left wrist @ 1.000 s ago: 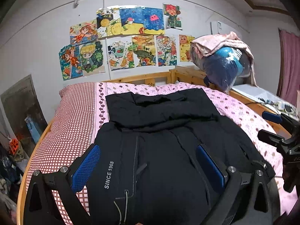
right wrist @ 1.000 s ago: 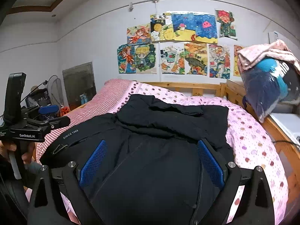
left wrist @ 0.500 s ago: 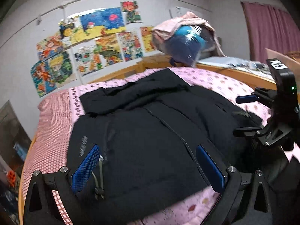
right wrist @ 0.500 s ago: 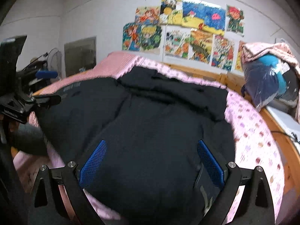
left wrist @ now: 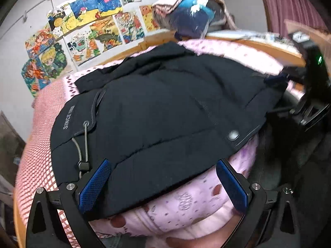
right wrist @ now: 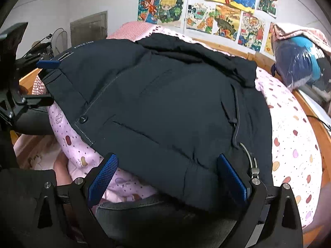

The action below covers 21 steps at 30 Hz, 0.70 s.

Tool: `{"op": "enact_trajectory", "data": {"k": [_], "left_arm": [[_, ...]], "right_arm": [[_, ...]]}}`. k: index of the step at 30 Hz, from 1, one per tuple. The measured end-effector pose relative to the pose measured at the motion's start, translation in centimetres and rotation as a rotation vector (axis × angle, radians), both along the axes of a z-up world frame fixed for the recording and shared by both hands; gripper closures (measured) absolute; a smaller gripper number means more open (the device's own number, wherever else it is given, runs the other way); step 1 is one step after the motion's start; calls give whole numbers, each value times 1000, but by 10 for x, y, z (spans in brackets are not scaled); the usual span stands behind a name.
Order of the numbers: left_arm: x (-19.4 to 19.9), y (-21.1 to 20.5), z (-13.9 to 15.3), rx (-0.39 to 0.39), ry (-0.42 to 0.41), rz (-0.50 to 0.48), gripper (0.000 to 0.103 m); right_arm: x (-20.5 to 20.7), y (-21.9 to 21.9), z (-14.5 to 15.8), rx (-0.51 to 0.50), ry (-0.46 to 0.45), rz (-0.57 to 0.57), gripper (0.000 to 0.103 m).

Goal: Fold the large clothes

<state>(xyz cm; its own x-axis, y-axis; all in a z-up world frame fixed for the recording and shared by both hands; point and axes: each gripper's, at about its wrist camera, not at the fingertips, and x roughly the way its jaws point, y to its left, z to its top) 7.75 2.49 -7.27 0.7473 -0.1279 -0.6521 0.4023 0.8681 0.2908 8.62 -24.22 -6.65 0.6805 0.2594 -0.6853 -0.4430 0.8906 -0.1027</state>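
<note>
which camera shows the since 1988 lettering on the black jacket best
The left wrist view: the white lettering runs large along the jacket edge near that camera, though slightly blurred. In the right wrist view the lettering is small, at the jacket's far left corner.

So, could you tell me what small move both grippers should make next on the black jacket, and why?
Probably ease both forward and close on the hem. The black jacket lies flat on the pink quilt, its hem at the near edge. The left gripper and right gripper both straddle that hem, open, gripping nothing.
</note>
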Motion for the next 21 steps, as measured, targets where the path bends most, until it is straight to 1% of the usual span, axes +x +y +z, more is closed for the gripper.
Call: {"op": "enact_trajectory", "data": {"k": [2,5,8,12,16,18,21], "left_arm": [[-1,-4,-5,49,-5,7,0],[-2,-8,-12,99,-4,10,0],[-3,-10,-20,156,-1,16,0],[-4,-16,-32,259,-21,53,0],[-7,-25,-43,347,-76,77,0],[-11,-27,-46,375,-100,79,0],[-15,-27,-43,369,-127,85,0]], "right_arm": [[2,1,-3,-16,21,-8,8],[4,7,-9,-59,42,-13,8],[6,14,-12,-107,55,-11,3],[7,31,-23,-230,90,-28,3],[11,41,-24,-320,89,-62,3],[13,47,-25,-358,88,-78,3],[13,51,-25,-379,89,-85,3]]}}
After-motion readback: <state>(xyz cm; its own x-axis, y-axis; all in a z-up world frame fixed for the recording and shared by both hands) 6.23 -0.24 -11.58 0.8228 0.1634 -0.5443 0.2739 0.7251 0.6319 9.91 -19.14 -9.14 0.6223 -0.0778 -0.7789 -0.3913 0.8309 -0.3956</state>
